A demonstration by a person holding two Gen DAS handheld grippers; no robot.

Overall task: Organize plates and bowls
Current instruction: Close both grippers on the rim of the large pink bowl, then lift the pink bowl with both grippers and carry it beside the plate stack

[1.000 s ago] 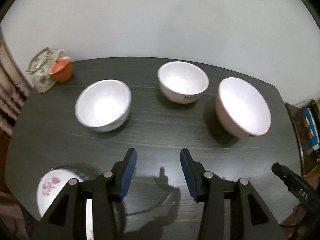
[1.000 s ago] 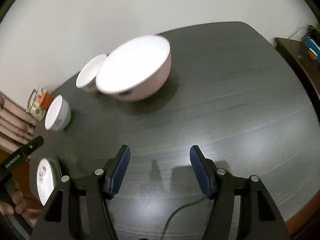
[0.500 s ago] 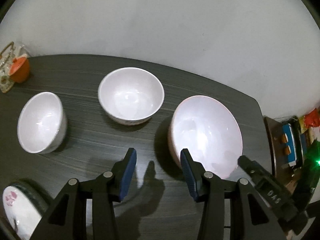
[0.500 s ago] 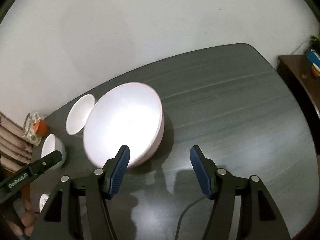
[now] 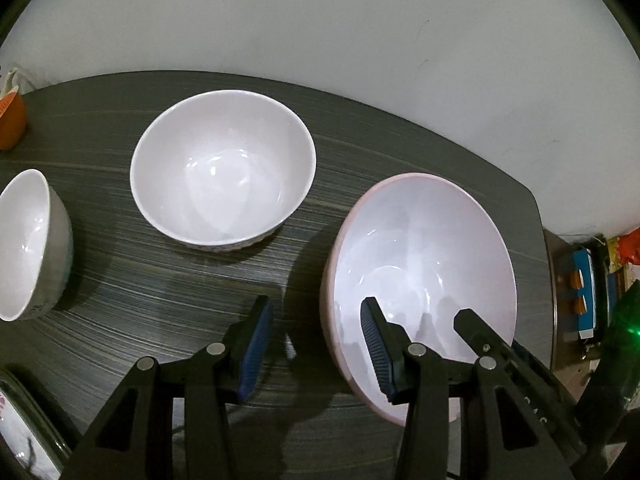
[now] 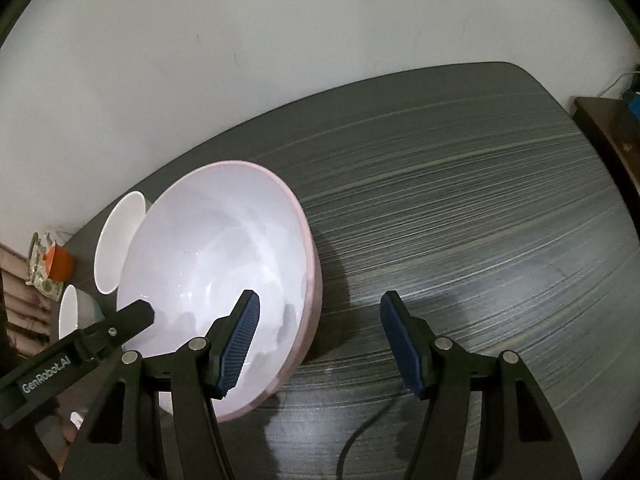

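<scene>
Both tools spread wide, each straddling the big pink bowl's [image 5: 424,264] rim: left tool [image 5: 316,348] one side, right tool [image 6: 318,344] opposite. Looks like pre-grasp; next, pinch rim w/ both & lift evenly, prob. to nest the white bowl [image 5: 224,176].

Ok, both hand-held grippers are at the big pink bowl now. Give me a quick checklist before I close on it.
1. Left hand-held gripper open and straddling the near-left rim of the pink bowl: ok.
2. Right hand-held gripper open, one finger inside the bowl, one outside over the table: ok.
3. Bowl empty: ok.
4. Bowl apart from the white bowl: ok.
5. Pads touching the rim yet: cannot tell.
6. Bowl sitting flat on the table: cannot tell, the fisheye view distorts it.
</scene>
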